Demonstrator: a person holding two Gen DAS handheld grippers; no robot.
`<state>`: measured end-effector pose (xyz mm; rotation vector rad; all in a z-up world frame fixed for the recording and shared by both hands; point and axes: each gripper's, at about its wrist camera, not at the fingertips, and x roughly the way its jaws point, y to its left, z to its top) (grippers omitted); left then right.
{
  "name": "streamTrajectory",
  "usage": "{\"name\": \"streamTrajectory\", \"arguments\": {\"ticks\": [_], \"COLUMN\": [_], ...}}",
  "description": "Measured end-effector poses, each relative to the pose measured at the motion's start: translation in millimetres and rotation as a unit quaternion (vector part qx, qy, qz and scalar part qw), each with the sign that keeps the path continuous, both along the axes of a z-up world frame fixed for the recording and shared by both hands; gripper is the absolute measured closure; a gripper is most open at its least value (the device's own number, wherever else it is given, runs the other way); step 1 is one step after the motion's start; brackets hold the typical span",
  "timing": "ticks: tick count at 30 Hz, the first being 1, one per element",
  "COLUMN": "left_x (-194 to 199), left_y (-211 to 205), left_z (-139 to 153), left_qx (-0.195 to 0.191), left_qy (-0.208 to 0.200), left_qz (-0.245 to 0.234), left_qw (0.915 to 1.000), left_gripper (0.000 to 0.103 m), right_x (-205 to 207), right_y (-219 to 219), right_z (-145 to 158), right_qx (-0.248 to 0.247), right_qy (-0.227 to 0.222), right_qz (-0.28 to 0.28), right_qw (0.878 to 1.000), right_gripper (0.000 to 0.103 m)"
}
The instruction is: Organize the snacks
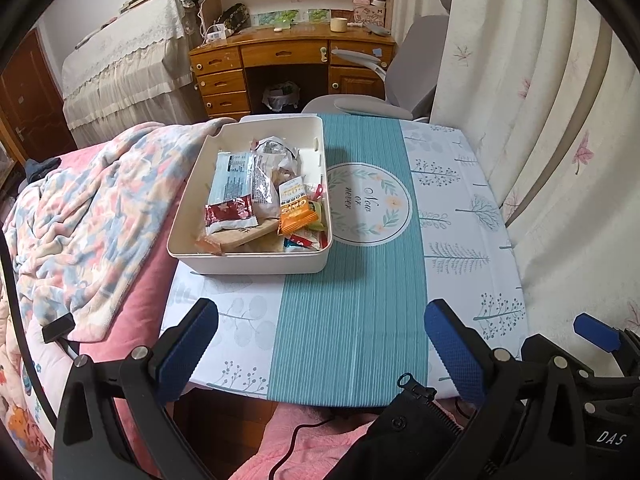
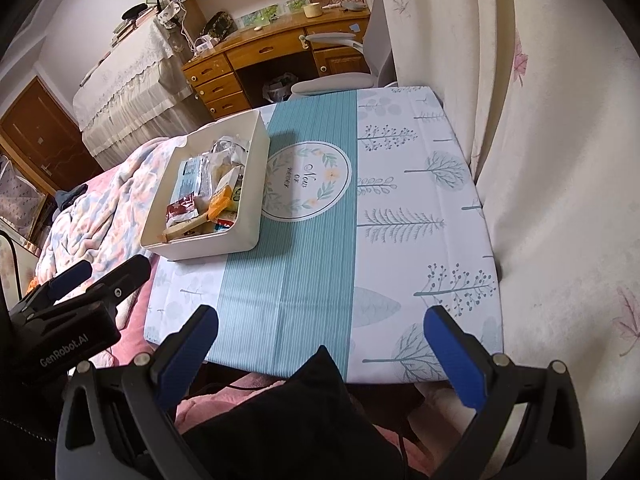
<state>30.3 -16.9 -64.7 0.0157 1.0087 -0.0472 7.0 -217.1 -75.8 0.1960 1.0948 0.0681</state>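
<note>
White snack box (image 1: 256,200) at the bench's (image 1: 352,320) left edge, long axis running away from the cameras (packets heaped inside, an orange one (image 1: 298,214) upright). Left gripper (image 1: 320,344) and right gripper (image 2: 324,344) both spread wide, empty, hovering at the near edge.

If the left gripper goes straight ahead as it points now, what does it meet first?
Probably the tablecloth, nothing else: the left gripper is open and its line runs over bare cloth, right of the bin. Depth is unclear, so it may pass above the cloth.
</note>
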Motion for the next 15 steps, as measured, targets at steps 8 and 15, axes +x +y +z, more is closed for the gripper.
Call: {"name": "streamTrajectory", "arguments": {"ticks": [8, 15], "left_x": [-0.9, -2.5], "left_y": [6.4, 7.2], "left_z": [1.2, 1.4], "left_qx": [-0.001, 0.0], "left_qy": [0.0, -0.003], "left_qz": [0.004, 0.006], "left_qw": [1.0, 1.0], "left_gripper": [0.0, 0.001], "right_x": [1.4, 3.5], "right_y": [5.5, 6.5], "right_z": [-1.3, -3.4], "right_qx": [-0.001, 0.001], "right_qy": [0.004, 0.007], "right_qz": [0.006, 0.008], "right_qw": [1.0, 1.0], "right_gripper": [0.0, 0.0]}}
